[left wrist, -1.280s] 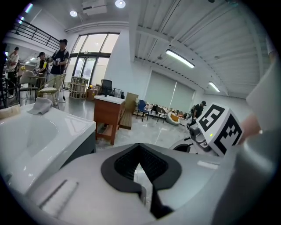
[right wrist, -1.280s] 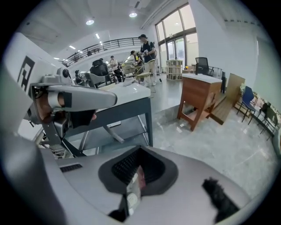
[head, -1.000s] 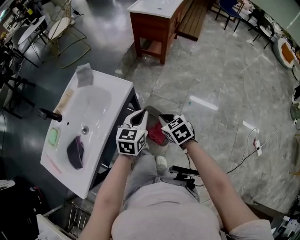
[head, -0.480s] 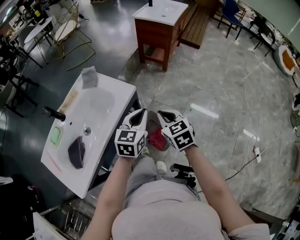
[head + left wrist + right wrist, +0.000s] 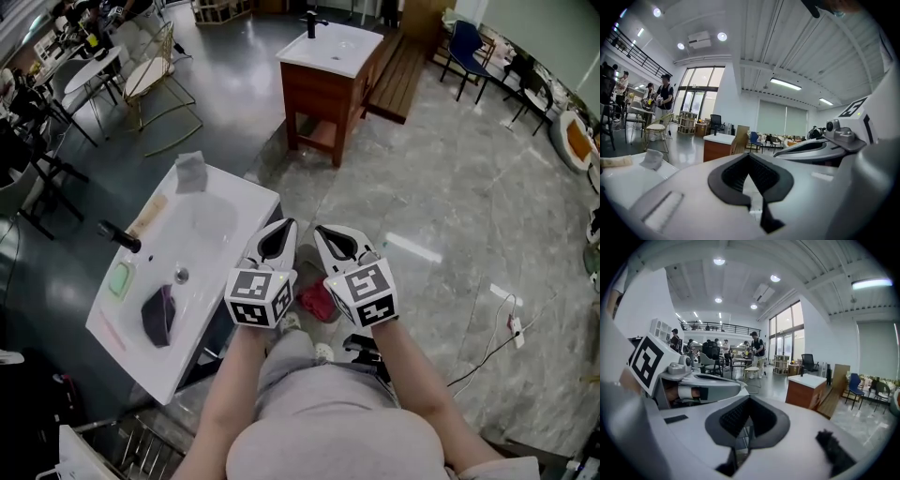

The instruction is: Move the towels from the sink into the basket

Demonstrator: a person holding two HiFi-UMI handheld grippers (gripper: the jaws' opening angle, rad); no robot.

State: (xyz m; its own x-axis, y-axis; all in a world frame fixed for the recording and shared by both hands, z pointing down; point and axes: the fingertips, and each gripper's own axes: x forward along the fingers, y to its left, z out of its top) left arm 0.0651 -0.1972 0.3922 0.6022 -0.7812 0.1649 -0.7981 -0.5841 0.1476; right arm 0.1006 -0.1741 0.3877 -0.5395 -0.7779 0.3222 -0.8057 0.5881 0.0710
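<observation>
Down in the sink (image 5: 211,225) a dark towel (image 5: 156,316) is lying (probably soft, light, best pinched at a raised fold), while the left gripper (image 5: 279,234) and the right gripper (image 5: 332,239) are hovering clenched, empty.

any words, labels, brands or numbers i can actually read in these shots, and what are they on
No readable text in any view.
Left marker cube, on the left gripper: black-and-white square patterns only, no letters or digits.
Right marker cube, on the right gripper: the same, patterns only.
Anything printed on the background furniture or walls is too small to read.
</observation>
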